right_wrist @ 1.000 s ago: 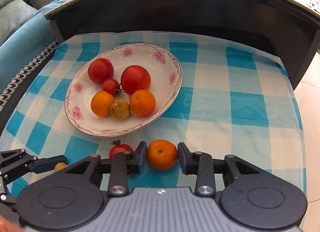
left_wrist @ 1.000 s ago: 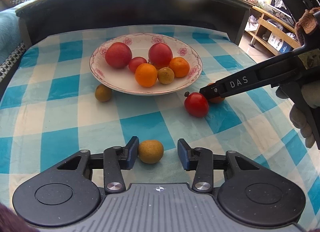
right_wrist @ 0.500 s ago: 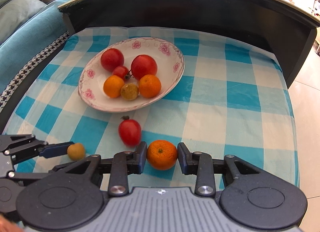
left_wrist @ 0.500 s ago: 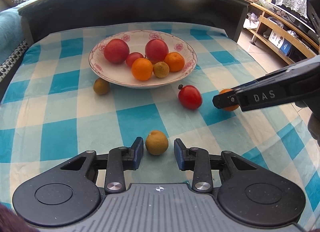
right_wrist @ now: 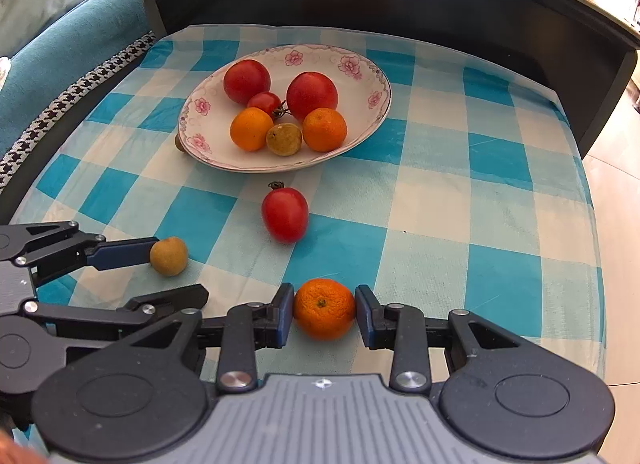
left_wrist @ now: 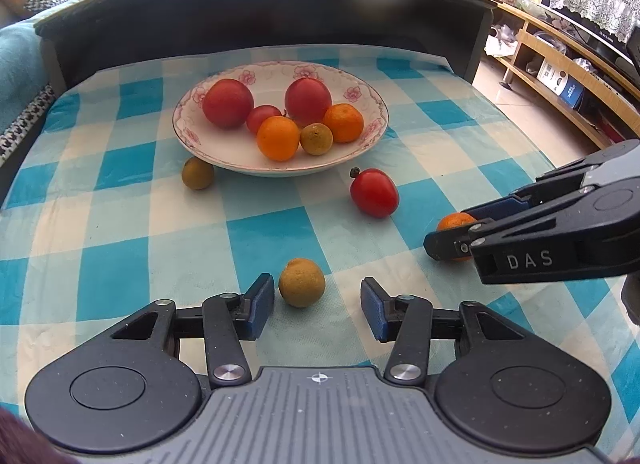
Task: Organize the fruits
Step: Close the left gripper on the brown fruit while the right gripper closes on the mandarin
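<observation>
Right gripper (right_wrist: pixel 324 314) is pinching the mandarin (right_wrist: pixel 324 309) between both pads, probably carrying it to the plate (right_wrist: pixel 362 82) where the sorted fruit sits. Left gripper (left_wrist: pixel 318 306) jaws are opening; the brownish fruit (left_wrist: pixel 301 282) is lying on the cloth between them, nearer the left pad, untouched.

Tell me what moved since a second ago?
The right gripper dragged the round orange tangerine back from the flowered white bowl, away from the loose red tomato. The left gripper is opening around the brownish-yellow round fruit. The bowl's fruits stayed put.
</observation>
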Motion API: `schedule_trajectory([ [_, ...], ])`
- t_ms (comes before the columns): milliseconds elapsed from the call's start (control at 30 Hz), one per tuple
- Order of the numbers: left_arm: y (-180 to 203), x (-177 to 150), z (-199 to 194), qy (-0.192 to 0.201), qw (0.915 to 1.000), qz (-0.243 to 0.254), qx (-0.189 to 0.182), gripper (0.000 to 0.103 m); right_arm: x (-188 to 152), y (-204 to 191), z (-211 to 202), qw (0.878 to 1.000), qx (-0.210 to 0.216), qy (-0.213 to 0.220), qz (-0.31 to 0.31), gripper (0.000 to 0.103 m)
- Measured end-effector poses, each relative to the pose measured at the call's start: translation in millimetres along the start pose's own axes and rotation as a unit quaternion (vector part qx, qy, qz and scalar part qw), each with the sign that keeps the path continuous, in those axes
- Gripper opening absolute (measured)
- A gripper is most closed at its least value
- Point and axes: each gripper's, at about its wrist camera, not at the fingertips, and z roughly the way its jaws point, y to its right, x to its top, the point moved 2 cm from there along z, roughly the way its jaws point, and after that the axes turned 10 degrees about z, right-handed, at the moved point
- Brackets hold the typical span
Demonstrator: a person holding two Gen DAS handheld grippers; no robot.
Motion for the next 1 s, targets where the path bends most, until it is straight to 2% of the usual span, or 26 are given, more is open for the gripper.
schedule_trajectory([
  [100, 0.7, 1.0, 1.2, -0.001, 1.0000, 0.003, 0.004, 0.051, 0.8, 0.5, 0.2, 1.000, 0.001, 0.000, 0.001, 0.035],
  [133, 1.6, 1.2, 1.5, -0.002, 1.0000, 0.006, 0.007, 0.047, 1.0, 0.8, 0.3, 1.000, 0.001, 0.000, 0.001, 0.035],
  [333, 4.4, 2.9, 1.5, -0.007, 0.9999, 0.011, 0.007, 0.042, 0.6, -2.8, 0.9, 1.000, -0.006, 0.001, -0.012, 0.035],
  [1000, 17.0, 6.0, -9.2, -0.009, 0.9995, 0.029, 0.005, 0.035, -8.0, -13.3, -12.5, 1.000, -0.004, 0.007, -0.010, 0.034],
])
